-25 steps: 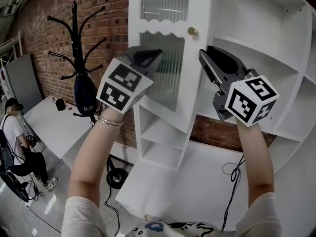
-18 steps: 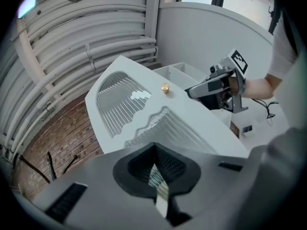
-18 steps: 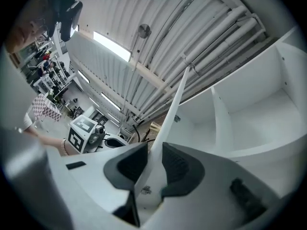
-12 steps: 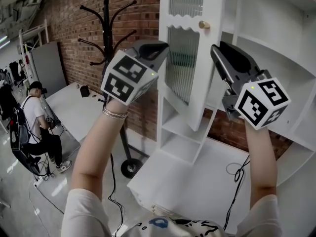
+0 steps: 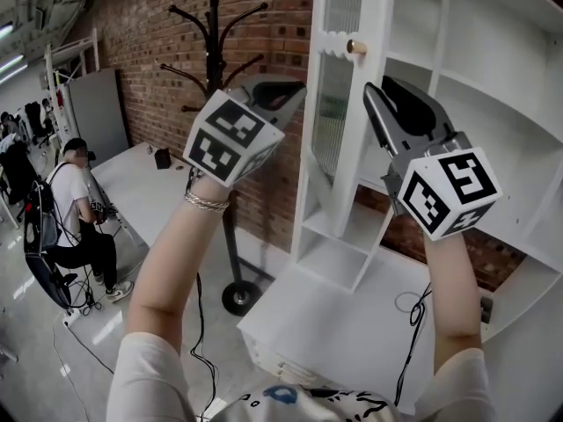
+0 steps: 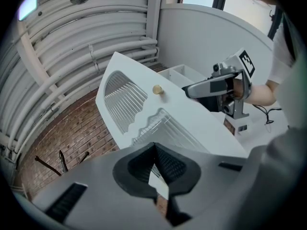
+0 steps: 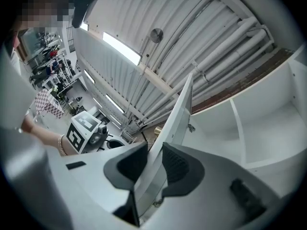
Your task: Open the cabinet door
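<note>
A red brick wall [image 5: 264, 104] backs the tall white cabinet [image 5: 493, 86], and the cabinet door [image 5: 339, 148] stands swung out nearly edge-on to you, its brass knob [image 5: 355, 47] on the face turned toward your left hand. Your right tongs [image 5: 378, 95] pinch the door's free edge just below the knob, one pad on each face. Your left tongs [image 5: 286, 90] hang clear of the door on its knob side, pads pressed together on nothing, with a black coat stand [image 5: 214, 42] beyond them.

Painted cabinet door [image 5: 376, 7], ribbed glass [image 5: 332, 121]
</note>
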